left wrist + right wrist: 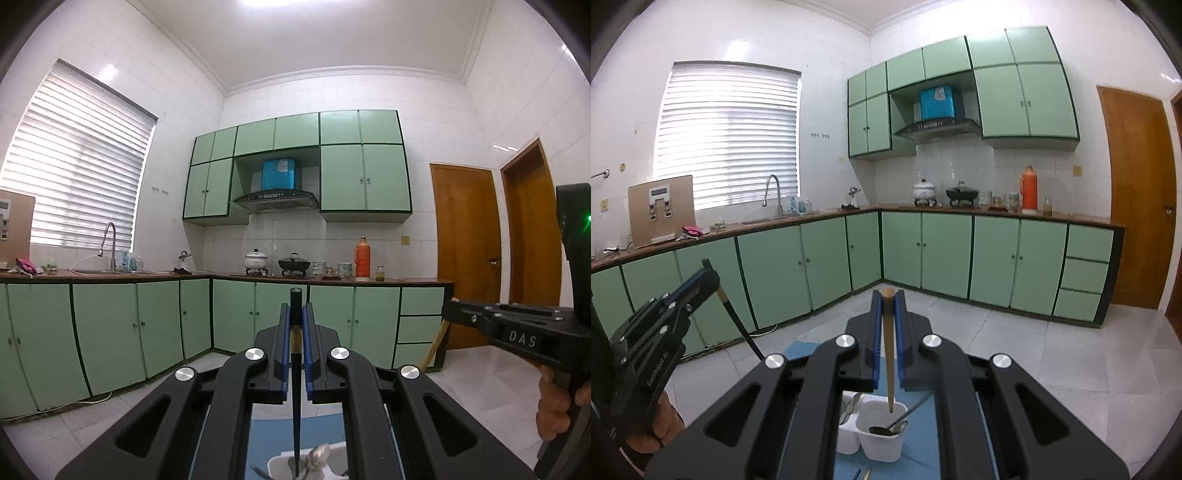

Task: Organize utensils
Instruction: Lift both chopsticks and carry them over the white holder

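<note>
The left gripper [296, 317] fingers are pinching a black chopstick [296, 398]; the right gripper [887, 314] fingers are pinching a wooden chopstick [889, 365], both hanging above the white holder [882, 439].

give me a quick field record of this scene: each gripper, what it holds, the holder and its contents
left gripper: shut on black chopstick, held upright, tip hanging over the holder
right gripper: shut on wooden chopstick, held upright, tip over a holder compartment
holder: white, with compartments, on a blue mat
holder contents: spoons in the near compartment, more metal utensils in the one beside it
setting: kitchen, green cabinets, tiled floor
</note>
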Motion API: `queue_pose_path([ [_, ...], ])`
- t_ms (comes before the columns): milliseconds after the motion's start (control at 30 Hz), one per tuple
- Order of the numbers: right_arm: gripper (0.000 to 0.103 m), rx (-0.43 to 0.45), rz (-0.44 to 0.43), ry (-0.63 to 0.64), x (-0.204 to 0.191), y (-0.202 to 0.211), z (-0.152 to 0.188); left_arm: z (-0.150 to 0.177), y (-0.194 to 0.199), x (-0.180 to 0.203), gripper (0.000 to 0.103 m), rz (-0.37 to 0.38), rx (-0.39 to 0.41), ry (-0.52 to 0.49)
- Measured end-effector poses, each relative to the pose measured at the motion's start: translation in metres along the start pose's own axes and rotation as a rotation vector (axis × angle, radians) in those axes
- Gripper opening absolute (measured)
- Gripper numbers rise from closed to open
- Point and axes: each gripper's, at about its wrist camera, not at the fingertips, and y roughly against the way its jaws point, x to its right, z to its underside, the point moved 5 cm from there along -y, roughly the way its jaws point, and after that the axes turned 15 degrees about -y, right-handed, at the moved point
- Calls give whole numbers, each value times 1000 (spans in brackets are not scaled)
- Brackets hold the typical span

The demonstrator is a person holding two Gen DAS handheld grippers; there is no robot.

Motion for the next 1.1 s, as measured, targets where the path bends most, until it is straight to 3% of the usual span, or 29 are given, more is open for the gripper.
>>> queue_pose_path([
  [467, 6, -108, 38, -56, 27, -85, 48, 70, -75, -6, 6, -22, -152, 16],
  [767, 6, -173, 48, -51, 28, -110, 79, 101, -92, -1, 6, -8, -227, 10],
  [1100, 6, -189, 63, -48, 29, -117, 96, 124, -97, 2, 6, 2, -281, 12],
])
